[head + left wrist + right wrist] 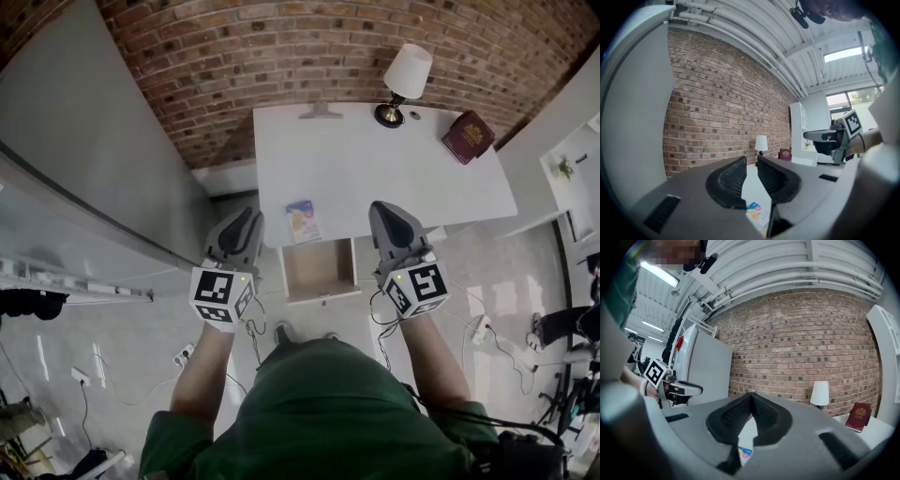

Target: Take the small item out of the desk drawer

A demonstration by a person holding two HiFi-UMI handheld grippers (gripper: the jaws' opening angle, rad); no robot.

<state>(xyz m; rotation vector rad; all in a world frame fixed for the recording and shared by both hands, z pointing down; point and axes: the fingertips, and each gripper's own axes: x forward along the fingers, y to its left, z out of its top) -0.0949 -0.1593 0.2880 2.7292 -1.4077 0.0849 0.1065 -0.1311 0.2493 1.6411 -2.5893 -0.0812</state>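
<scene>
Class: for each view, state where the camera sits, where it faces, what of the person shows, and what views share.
Head view: on the head, steeply down at white desk and open drawer; forearms, left gripper, right gripper show.
Left gripper view: on left gripper, level along parted jaws toward brick wall; right gripper at right.
Right gripper view: on right gripper, along closed jaws toward that wall; left gripper at left.
Shared: lamp and red book, all three.

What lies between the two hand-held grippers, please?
In the head view, the open desk drawer lies between the left hand-held gripper and the right hand-held gripper.
</scene>
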